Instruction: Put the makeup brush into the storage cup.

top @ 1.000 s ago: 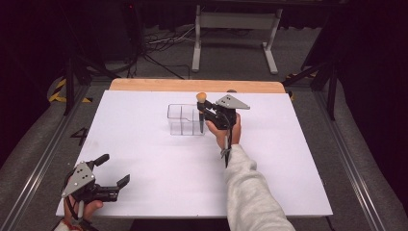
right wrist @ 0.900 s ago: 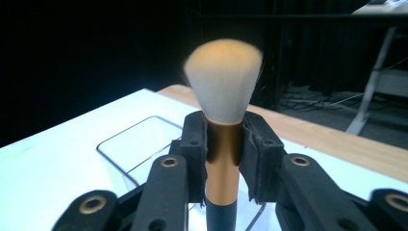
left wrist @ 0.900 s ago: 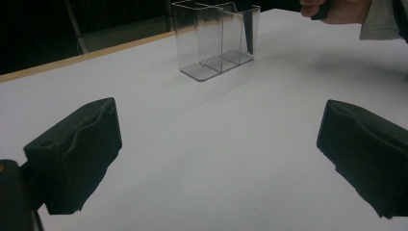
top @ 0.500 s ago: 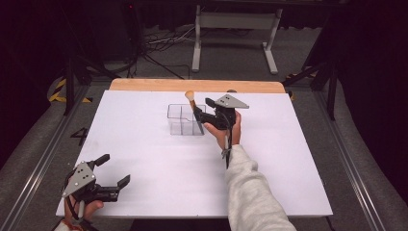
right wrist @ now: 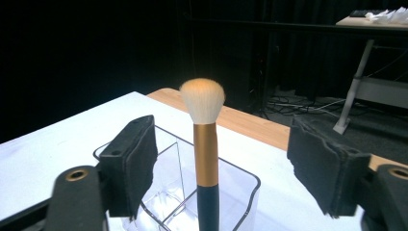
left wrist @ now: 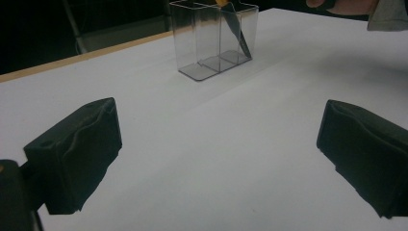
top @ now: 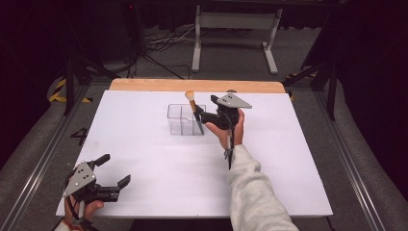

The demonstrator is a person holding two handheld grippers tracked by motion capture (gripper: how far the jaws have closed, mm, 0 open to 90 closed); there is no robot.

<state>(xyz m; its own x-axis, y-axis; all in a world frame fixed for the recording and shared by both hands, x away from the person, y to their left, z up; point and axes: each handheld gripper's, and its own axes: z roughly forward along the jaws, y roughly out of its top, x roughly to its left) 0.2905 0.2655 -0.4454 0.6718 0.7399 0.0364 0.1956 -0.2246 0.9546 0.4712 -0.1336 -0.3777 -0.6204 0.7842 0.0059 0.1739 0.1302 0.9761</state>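
Brush is stood in the clear organizer, between the released right gripper's spread jaws; left gripper is held agape.

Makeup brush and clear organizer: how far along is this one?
Done: the makeup brush stands handle-down in the clear organizer, leaning, bristles up. In hand: the right gripper has its jaws open on either side of the brush, apparently releasing. Left: pull that gripper clear. The left gripper sits open near the table's front corner.

A makeup brush stands upright in a clear box, between the right gripper's parted jaws, untouched.
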